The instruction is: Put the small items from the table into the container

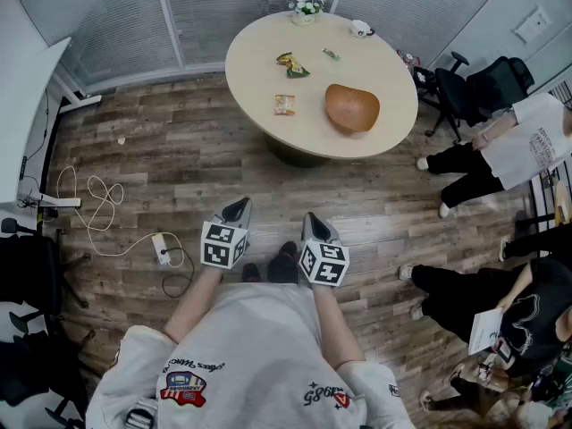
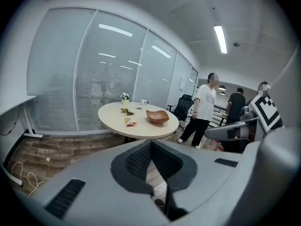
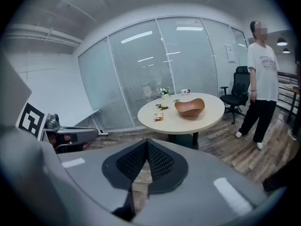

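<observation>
A round beige table point(image 1: 268, 43) stands far ahead of me. On it sit a brown wooden bowl point(image 1: 352, 108), an orange snack packet point(image 1: 284, 105), a yellow-green packet point(image 1: 291, 64) and a small green packet point(image 1: 332, 54). The left gripper view shows the bowl point(image 2: 157, 116) and the orange packet point(image 2: 130, 122); the right gripper view shows the bowl point(image 3: 190, 107) and that packet point(image 3: 158, 117). My left gripper point(image 1: 238, 209) and right gripper point(image 1: 315, 225) hang side by side over the wooden floor, well short of the table. Both are shut and hold nothing.
A flower pot point(image 1: 306, 9) and a white cup point(image 1: 361, 29) stand at the table's far edge. People point(image 1: 500, 150) and black office chairs point(image 1: 483, 88) fill the right side. A white cable with a power strip point(image 1: 163, 248) lies on the floor at the left.
</observation>
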Demonstrator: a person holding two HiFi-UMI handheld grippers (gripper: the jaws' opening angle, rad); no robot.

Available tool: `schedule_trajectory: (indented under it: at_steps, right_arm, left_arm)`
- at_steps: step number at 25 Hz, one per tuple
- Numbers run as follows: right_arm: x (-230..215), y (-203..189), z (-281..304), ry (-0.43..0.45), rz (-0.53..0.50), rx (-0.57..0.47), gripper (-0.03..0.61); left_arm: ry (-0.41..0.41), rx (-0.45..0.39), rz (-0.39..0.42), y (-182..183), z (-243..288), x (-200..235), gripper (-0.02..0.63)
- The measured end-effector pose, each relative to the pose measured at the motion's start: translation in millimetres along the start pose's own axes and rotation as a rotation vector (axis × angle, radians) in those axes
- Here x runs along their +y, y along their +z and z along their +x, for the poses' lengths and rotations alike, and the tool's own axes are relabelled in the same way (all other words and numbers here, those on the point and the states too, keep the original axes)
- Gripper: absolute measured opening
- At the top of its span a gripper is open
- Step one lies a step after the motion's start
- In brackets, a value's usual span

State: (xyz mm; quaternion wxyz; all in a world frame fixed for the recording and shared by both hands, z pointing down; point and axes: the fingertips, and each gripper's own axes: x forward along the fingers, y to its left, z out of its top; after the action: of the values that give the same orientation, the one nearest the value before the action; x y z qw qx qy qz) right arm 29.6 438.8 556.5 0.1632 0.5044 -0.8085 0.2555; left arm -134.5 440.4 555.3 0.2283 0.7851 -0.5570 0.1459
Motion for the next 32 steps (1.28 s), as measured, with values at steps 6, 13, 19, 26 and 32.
schedule_trajectory:
  at_steps: [6,13,19,26,32]
  right_arm:
    - [0,-1,1,-0.004,-0.001,0.005,0.000]
    - [0,4,1,0.018,0.048,-0.035,0.002]
    - [3,10,10,0.018,0.044,-0.034,0.002]
    - [-27,32,52,0.014,0.069,-0.013,0.002]
    - [-55,83,117,0.032,0.065,-0.014,0.002]
  left_arm:
    - [-0.006,0.002,0.001,2,2,-1,0.006]
    - [-0.006,0.001,-0.001,3,5,1,0.006]
    - [-0.022,0.006,0.000,11,18,10,0.006]
    - [-0.034,0.017,0.004,39,73,18,0.006]
    - [-0.031,0.045,-0.001,71,142,39,0.006]
